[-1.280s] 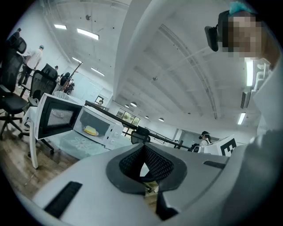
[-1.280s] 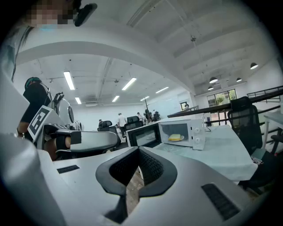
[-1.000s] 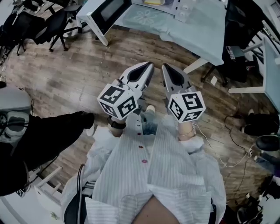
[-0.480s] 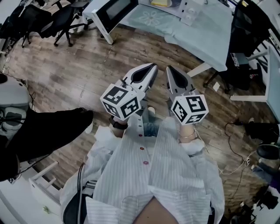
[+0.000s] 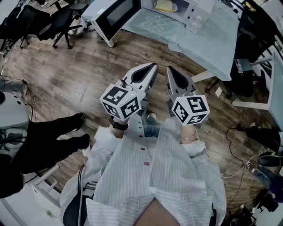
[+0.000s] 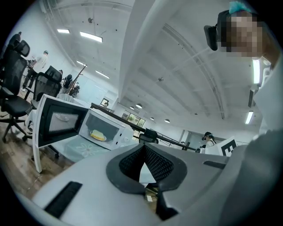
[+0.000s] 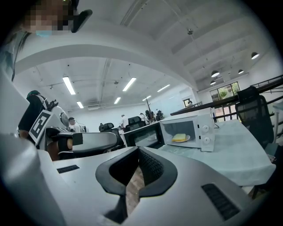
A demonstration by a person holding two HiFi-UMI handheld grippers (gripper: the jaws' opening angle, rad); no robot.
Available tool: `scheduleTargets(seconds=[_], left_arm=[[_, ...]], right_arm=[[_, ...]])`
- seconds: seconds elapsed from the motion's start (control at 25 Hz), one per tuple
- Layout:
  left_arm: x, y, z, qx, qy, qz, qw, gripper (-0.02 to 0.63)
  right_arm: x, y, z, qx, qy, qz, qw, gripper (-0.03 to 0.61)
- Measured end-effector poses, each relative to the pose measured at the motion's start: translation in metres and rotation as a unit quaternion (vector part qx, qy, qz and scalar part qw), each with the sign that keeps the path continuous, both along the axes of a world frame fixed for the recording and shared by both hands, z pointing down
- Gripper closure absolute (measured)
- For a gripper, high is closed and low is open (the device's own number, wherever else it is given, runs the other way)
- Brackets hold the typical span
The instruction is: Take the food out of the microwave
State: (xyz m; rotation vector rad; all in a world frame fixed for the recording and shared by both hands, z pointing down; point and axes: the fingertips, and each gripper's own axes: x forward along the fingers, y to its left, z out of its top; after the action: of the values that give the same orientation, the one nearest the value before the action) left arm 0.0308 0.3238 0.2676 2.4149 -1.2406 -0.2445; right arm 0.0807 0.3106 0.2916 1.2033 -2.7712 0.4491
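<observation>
A white microwave (image 5: 196, 17) stands on a table with a pale cloth (image 5: 199, 42), its door (image 5: 112, 13) swung open to the left. Inside, a yellow piece of food (image 5: 164, 5) lies on a plate. The left gripper view also shows the food (image 6: 98, 135), and the right gripper view has the food (image 7: 179, 137) too. Both grippers are held side by side over the wood floor, well short of the table. My left gripper (image 5: 152, 66) is shut and empty, its jaws together. My right gripper (image 5: 170, 69) is likewise shut with nothing in it.
Black office chairs (image 5: 48, 22) stand at the far left. Another person's dark legs and shoes (image 5: 57, 137) are close on my left. A white table leg (image 5: 199, 76) slants down ahead on the right. Cables (image 5: 239, 163) trail over the floor at the right.
The microwave and table have slid further into the head view, so the food now shows. Both grippers moved toward the table together. The dark legs at left drew back.
</observation>
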Motion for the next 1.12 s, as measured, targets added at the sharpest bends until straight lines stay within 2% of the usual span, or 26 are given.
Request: scheduleTargets(seconds=[0.64,1.12], left_arm=[[-0.066,-0.160,-0.011,0.009,0.000,0.026,0.9996,0.606],[-0.090,-0.221,0.001,0.001,-0.001,0.073,0.9973,0.606]], right_arm=[[-0.066,-0.156,-0.009,0.002,-0.005,0.025,1.000,0.546],[-0.087,-0.213,0.005,-0.016,-0.008,0.077,0.997,0.546]])
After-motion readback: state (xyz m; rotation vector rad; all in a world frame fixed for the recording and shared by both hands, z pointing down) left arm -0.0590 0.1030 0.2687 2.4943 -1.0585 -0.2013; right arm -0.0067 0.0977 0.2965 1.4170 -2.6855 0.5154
